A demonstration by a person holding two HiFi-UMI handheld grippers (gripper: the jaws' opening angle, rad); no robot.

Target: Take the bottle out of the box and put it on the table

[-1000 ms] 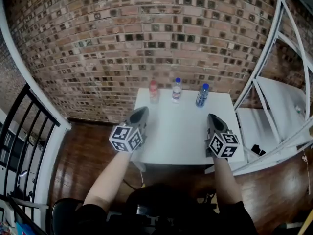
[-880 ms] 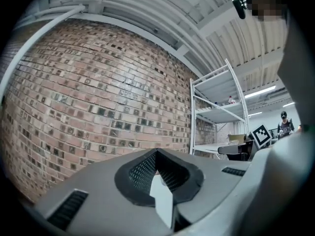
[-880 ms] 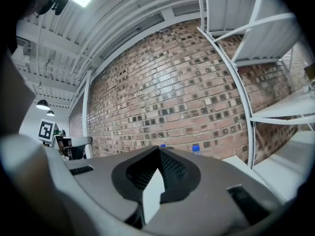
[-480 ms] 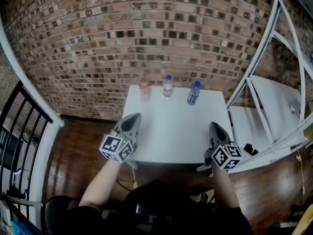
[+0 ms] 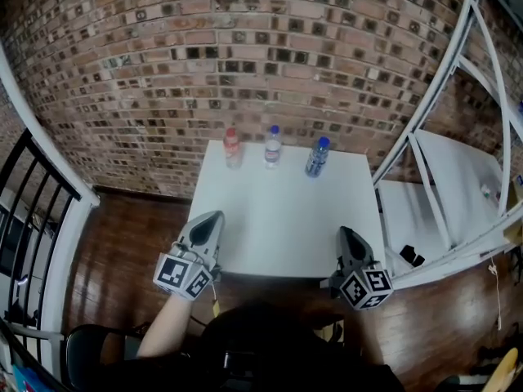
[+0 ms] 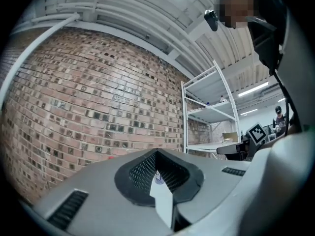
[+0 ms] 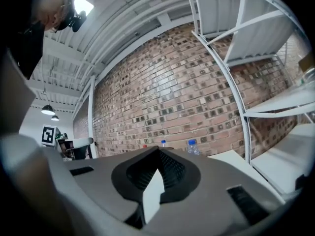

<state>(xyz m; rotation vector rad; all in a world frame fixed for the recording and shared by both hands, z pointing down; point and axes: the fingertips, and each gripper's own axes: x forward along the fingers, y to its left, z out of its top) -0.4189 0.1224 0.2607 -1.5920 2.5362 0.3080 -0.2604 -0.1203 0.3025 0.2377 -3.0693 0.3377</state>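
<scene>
Overhead and steeply down, the head view takes in one brick wall (image 5: pixel 245 55) across the top and one dark wooden floor (image 5: pixel 122 251) below it. One white metal shelving unit (image 5: pixel 458 186) stands at the right, and one black railing (image 5: pixel 24 219) runs along the left edge. One white table (image 5: pixel 278 219) sits in the middle with its far edge against the wall.

Two handheld grippers hover over the table's near edge, well apart from each other and both pointing towards the wall. The left gripper (image 5: pixel 211 217) is at the near left corner and the right gripper (image 5: pixel 347 233) at the near right corner. Each carries one cube with square markers at its rear, two cubes in all. In each gripper's own view the two jaws are pressed together, with nothing between them. Neither gripper touches any bottle.

Three bottles stand upright in a row along the far edge of the table, close to the wall and far from both grippers. From left to right they are one red-capped bottle (image 5: pixel 233 148), one clear bottle (image 5: pixel 273 146) with a blue cap, and one blue bottle (image 5: pixel 316 157) with a blue cap. They stand near one another but do not touch. One small black object (image 5: pixel 411 256) lies on the low shelf just right of the table; what it is cannot be made out.
</scene>
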